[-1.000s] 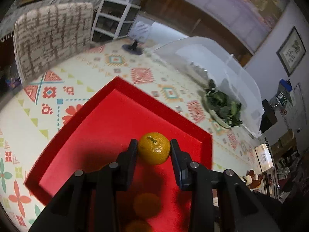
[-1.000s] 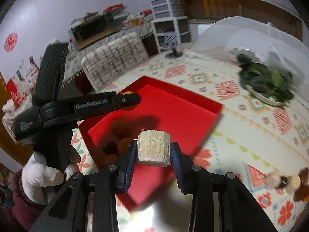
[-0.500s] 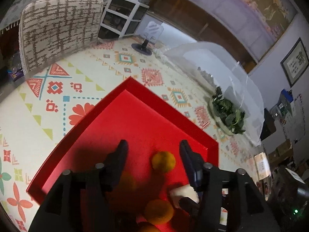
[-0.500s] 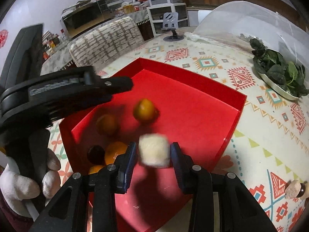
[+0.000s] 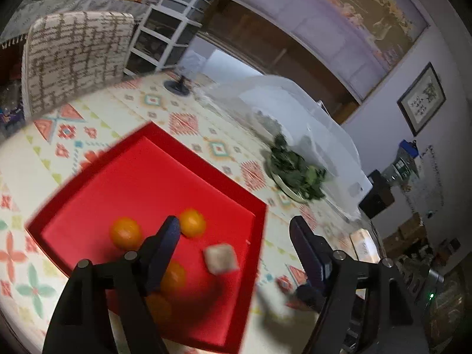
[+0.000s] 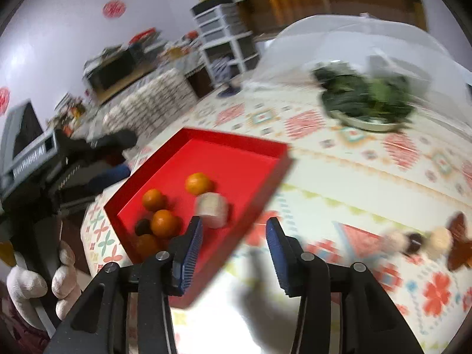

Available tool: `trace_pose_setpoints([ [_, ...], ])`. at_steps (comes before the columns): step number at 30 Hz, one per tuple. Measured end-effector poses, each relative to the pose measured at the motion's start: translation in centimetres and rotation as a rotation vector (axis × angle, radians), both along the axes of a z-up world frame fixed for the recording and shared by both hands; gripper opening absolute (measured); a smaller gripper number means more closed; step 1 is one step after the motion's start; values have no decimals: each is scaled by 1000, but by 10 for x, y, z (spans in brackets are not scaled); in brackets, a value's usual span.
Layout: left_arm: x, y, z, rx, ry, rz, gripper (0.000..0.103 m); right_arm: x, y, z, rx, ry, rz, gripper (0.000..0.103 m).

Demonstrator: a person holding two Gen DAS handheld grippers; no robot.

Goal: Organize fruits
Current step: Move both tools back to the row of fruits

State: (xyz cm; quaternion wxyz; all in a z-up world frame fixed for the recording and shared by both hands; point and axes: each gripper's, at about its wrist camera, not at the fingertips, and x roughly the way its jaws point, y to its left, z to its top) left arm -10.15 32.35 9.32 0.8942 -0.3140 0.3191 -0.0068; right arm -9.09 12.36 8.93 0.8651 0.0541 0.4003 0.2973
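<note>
The red tray (image 5: 206, 162) holds several oranges, among them one (image 5: 191, 222) at its middle, and a pale cut chunk of fruit (image 5: 221, 258) near its right rim. My left gripper (image 5: 235, 227) hovers above the tray with its jaws opening, and no pad touches anything. In the right wrist view the same tray (image 6: 236, 137) shows the oranges (image 6: 198, 183), a dark fruit (image 6: 143, 226) and the pale chunk (image 6: 211, 209). My right gripper (image 6: 233, 224) hangs over the tray's near right rim, jaws opening and empty.
A plate of green leaves (image 6: 365, 100) stands under a white mesh food cover (image 5: 295, 103) at the back right. Several small loose pieces (image 6: 441, 239) lie on the patterned tablecloth to the right. A white-gloved hand (image 6: 29, 283) holds the left gripper. A chair (image 5: 76, 59) stands behind.
The left gripper let go of its orange, which now lies in the tray. The right gripper dropped the pale chunk into the tray. Both have opened and drawn back.
</note>
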Motion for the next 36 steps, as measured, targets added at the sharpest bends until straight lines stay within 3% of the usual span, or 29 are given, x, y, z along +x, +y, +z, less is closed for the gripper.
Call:
trace_pose_setpoints([
  [9, 2, -75, -12, -24, 19, -142, 76, -34, -130, -5, 17, -32, -248, 56],
  [16, 14, -126, -23, -3, 56, -236, 76, -44, -227, -28, 45, 44, -466, 56],
  [22, 20, -155, -29, 35, 83, -288, 76, -36, -250, -33, 45, 59, -497, 56],
  [31, 28, -190, -35, 98, 84, -373, 76, 16, -258, -44, -150, 57, -451, 56],
  [36, 37, -197, -41, 96, 104, -372, 76, 16, -266, -25, -19, -19, -473, 56],
])
